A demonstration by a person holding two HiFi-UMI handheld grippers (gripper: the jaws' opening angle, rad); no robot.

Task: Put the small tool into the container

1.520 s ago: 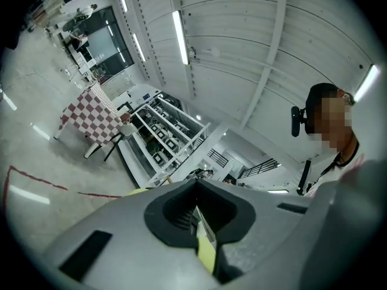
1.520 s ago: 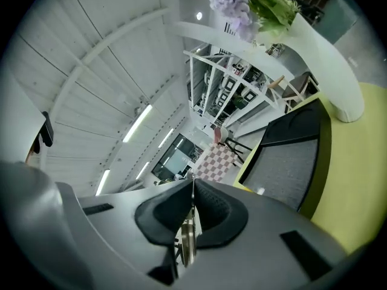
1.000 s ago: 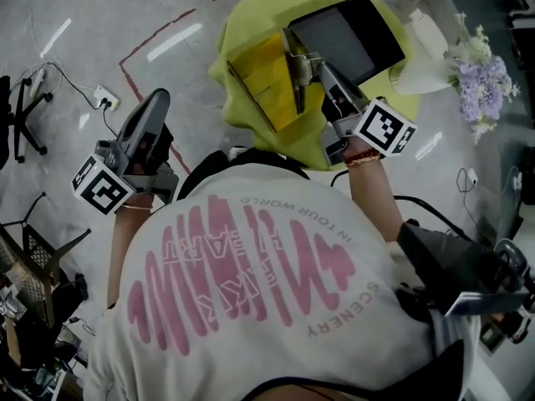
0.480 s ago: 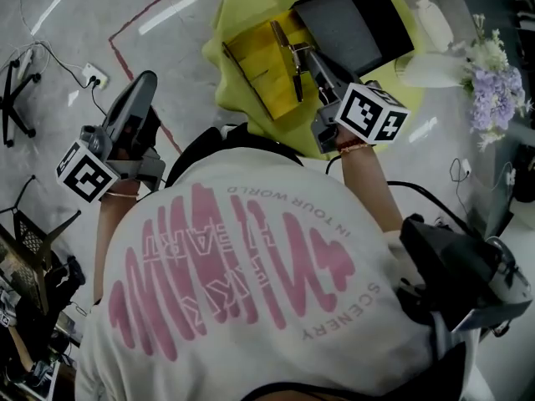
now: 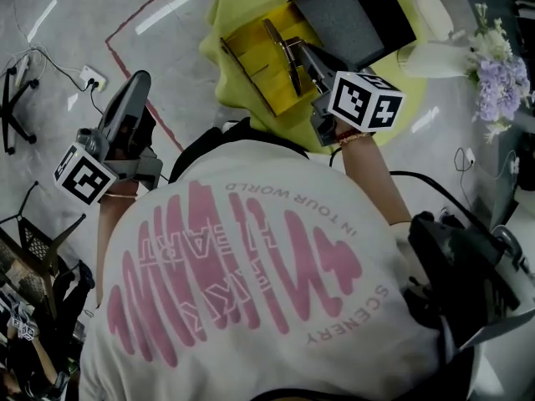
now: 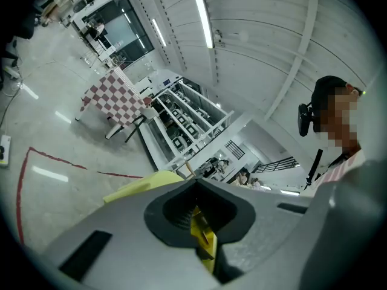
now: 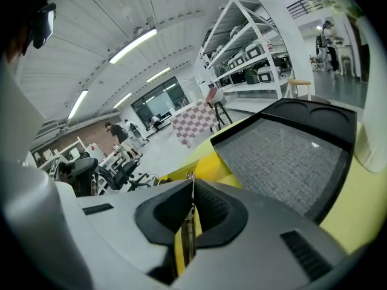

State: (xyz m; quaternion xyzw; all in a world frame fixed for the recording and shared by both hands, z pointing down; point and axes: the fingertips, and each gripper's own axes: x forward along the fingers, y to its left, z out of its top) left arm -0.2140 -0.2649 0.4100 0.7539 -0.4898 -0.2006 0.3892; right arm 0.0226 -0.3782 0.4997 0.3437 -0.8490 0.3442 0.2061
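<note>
Small tool (image 7: 183,237) in right gripper (image 7: 192,192).

Glossy grey floor (image 5: 67,48), red tape line (image 5: 142,10) across it. Power strip (image 5: 92,78) with cable near black chair base (image 5: 10,107). Ribbed arched ceiling (image 6: 266,47), long strip lights (image 6: 202,17). White metal shelves (image 6: 181,116), checkered-cloth table (image 6: 115,95) beside them. Glass wall (image 7: 158,106) far off. 1 wooden stool (image 7: 298,88) before shelves. Purple flowers (image 5: 497,86) at right edge.

Left gripper (image 5: 138,82), jaws together, held out at the side on a bent arm. Right gripper (image 5: 305,53) reaches forward, jaws closed on the small tool (image 7: 183,237).
</note>
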